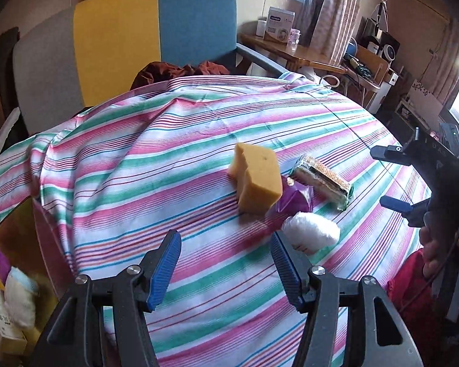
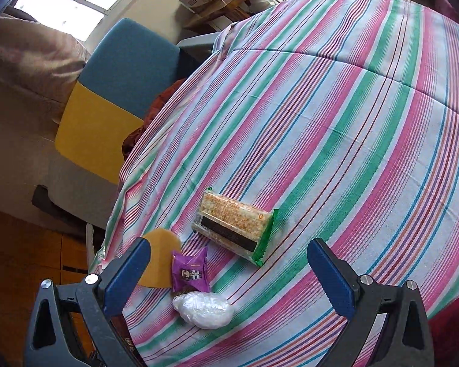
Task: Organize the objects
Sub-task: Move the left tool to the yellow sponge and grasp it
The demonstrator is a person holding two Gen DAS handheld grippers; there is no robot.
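Sponge [image 1: 257,180] seen upright on striped cloth [image 1: 168,140] | cracker pack [image 2: 234,229] laid flat, long axis diagonal | left gripper [image 1: 226,263] and right gripper [image 2: 229,275] fingers spread, nothing held.

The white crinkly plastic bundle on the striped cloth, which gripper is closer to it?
Left, probably. The left gripper has one finger right beside the white crinkly plastic bundle. The right gripper hovers open just above it, not touching.

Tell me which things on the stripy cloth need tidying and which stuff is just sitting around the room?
To tidy:
yellow sponge
cracker packet
purple snack packet
white plastic bundle

Just lying about:
colourful chair
reddish cloth on the chair
white box on the wooden side table
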